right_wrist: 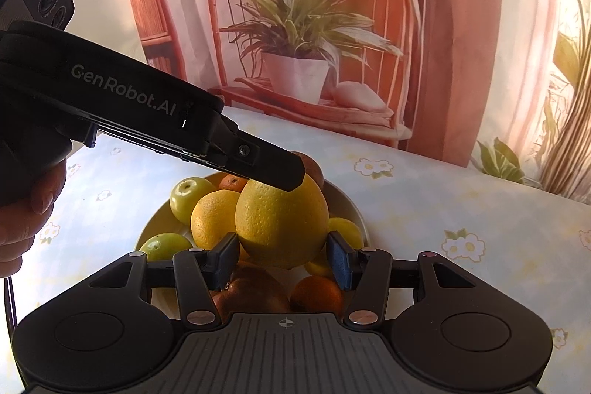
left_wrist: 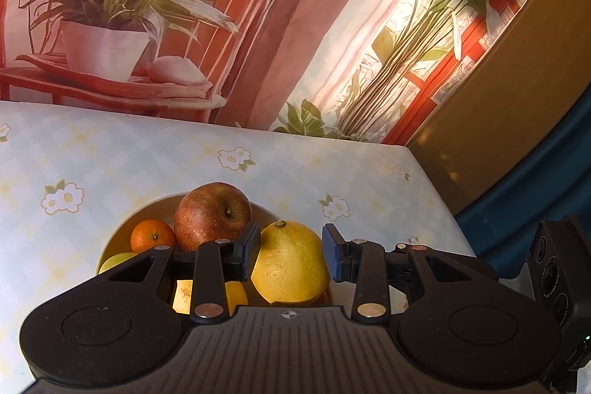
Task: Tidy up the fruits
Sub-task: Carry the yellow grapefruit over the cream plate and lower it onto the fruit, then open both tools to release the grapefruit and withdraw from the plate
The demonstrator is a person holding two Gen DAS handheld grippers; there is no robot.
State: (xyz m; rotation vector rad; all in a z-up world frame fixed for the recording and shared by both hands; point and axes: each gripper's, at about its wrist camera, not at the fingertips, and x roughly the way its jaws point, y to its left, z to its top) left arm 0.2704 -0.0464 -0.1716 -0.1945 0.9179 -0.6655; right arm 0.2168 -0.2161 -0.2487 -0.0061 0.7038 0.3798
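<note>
Floral tablecloth (left_wrist: 147, 165), potted-plant backdrop (left_wrist: 166, 6)

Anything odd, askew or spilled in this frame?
Nothing spilled or damaged. One oddity: the large yellow dimpled citrus fruit above the pale round plate sits between the fingers of both the left gripper and right gripper at once.
</note>
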